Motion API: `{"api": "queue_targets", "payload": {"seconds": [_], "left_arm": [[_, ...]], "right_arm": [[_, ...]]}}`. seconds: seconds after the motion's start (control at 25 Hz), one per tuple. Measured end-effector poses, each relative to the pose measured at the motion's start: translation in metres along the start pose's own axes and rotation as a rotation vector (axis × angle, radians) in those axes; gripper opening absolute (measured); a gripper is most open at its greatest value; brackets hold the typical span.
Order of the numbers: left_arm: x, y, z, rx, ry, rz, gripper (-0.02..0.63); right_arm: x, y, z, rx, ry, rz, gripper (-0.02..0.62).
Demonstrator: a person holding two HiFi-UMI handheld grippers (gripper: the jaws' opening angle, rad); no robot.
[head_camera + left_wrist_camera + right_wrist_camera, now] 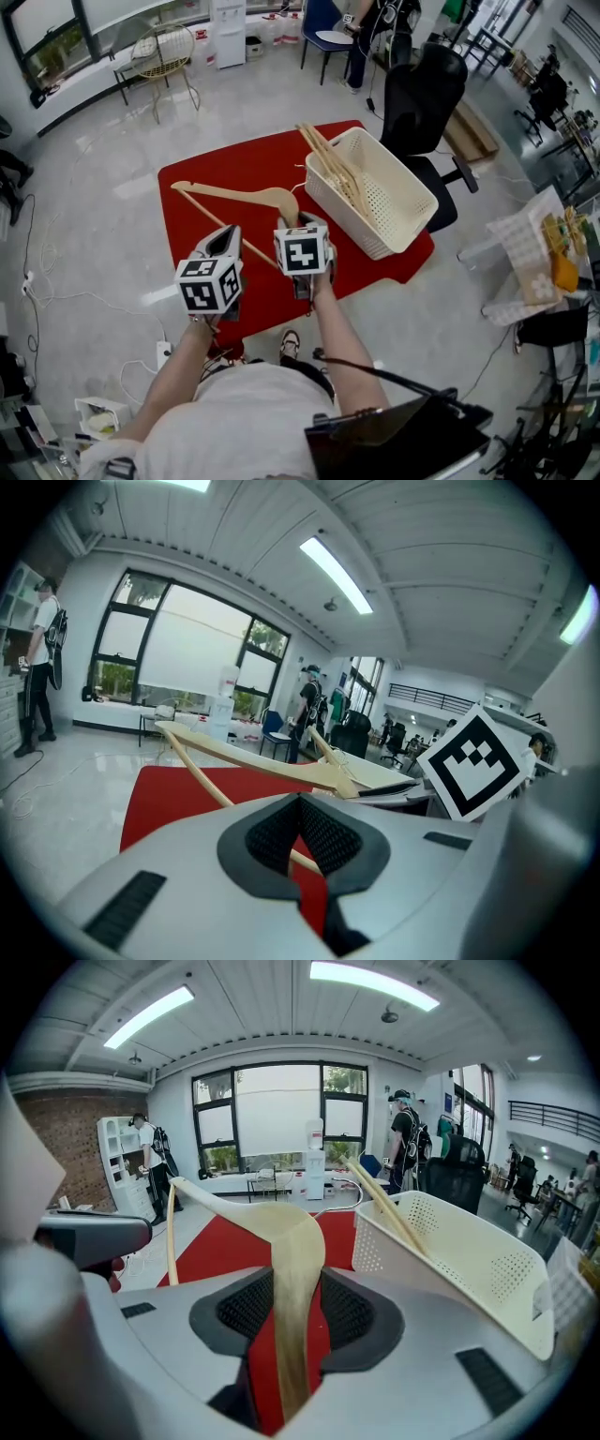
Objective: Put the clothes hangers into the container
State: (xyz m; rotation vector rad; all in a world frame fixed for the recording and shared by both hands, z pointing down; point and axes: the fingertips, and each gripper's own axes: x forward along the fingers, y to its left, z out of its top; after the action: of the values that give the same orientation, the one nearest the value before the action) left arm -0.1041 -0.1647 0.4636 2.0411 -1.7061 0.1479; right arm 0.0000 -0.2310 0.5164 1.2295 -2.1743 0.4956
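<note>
Gripping the wooden hanger (234, 195) from two sides, clear above the red mat (272, 155) and just left of the container (349, 217); left gripper (225, 236) nipped almost together on the thin lower bar, right gripper (296, 223) spread wide on the flat shoulder arm. Likely to twist or slip free if the hands drift apart or tilt unevenly; could also snag by its hook on the near rim, or jam across the stored hangers (333, 167) leaning inside. Beyond the container, a black office chair (422, 94); nothing between hanger and rim
</note>
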Motion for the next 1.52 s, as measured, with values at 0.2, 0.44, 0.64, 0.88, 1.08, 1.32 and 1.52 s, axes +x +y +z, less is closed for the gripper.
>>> {"api": "queue_targets", "payload": {"seconds": [0.2,0.44,0.64,0.88,1.08,1.32,1.52], "left_arm": [[0.008,-0.027,0.032,0.034,-0.045,-0.029,0.003],[0.022,-0.055,0.065,0.064,-0.093,-0.065,0.003],[0.032,-0.076,0.079,0.075,-0.111,-0.093,0.003],[0.044,-0.097,0.096,0.098,-0.13,-0.138,0.003],[0.058,-0.124,0.113,0.115,-0.153,-0.182,0.003],[0.079,-0.159,0.127,0.129,-0.166,-0.211,0.003],[0.098,-0.185,0.14,0.135,-0.18,-0.22,0.003]], "right_arm": [[-0.019,-0.033,0.023,0.023,-0.038,-0.039,0.164],[-0.032,-0.062,0.04,0.051,-0.061,-0.065,0.164],[-0.043,-0.087,0.048,0.078,-0.071,-0.089,0.164],[-0.057,-0.114,0.072,0.085,-0.147,-0.14,0.164],[-0.067,-0.138,0.083,0.122,-0.162,-0.152,0.164],[-0.075,-0.174,0.103,0.165,-0.184,-0.154,0.164],[-0.079,-0.205,0.121,0.178,-0.198,-0.152,0.164]]}}
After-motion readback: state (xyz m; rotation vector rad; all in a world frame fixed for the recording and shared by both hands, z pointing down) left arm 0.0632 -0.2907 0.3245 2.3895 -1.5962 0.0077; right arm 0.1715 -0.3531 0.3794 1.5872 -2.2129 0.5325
